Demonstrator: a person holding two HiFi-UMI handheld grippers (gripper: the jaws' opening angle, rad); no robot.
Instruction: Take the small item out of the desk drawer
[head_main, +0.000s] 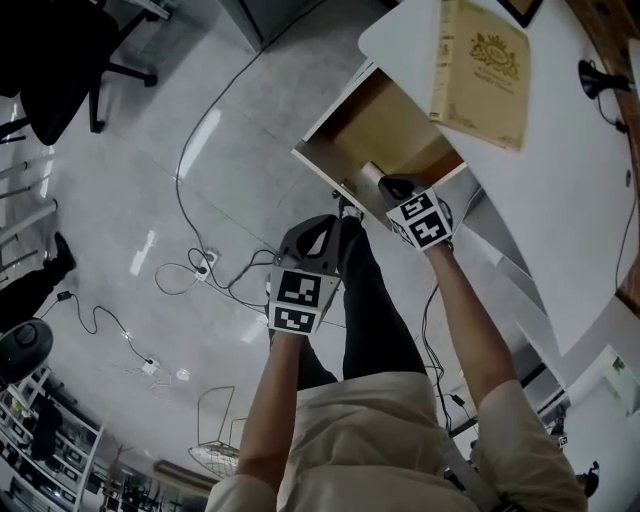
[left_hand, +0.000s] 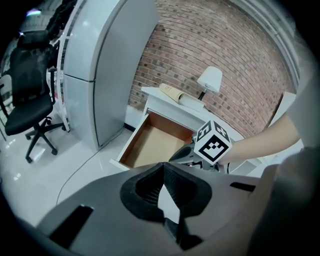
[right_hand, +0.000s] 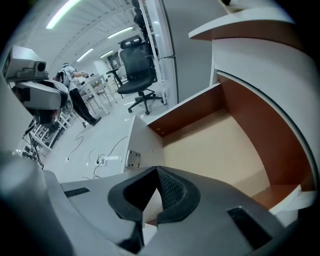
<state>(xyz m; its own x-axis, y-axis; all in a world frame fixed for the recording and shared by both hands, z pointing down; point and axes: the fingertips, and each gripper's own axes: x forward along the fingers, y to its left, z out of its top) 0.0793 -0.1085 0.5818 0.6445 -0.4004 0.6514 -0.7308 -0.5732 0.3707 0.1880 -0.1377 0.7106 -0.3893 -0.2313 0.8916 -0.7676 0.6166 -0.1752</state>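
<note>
The drawer (right_hand: 185, 111) is standing open under the bench (head_main: 560, 150). The right tongs (right_hand: 157, 170) are hovering over its front and the left tongs (left_hand: 164, 167) outside it, both pressing together, empty. The small item is not showing inside, so its removal is not yet done.

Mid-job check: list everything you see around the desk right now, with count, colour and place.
Drawer: one, white front, tan inside, pulled open from the desk; no small item shows in the visible part.
Desk: one, white, against the brick wall.
Book: one, cream with gold print, on the desk top.
Lamp: one, white shade, at the back of the desk.
Cabinet: one, grey, tall, left of the desk.
Office chair: one, black, on the floor beyond the cabinet.
Cables: several, dark, on the grey floor.
Wire basket: one, on the floor.
Left gripper: grey and black, jaws together, empty, in front of the drawer.
Right gripper: same colours, jaws together, empty, at the drawer's front edge.
</note>
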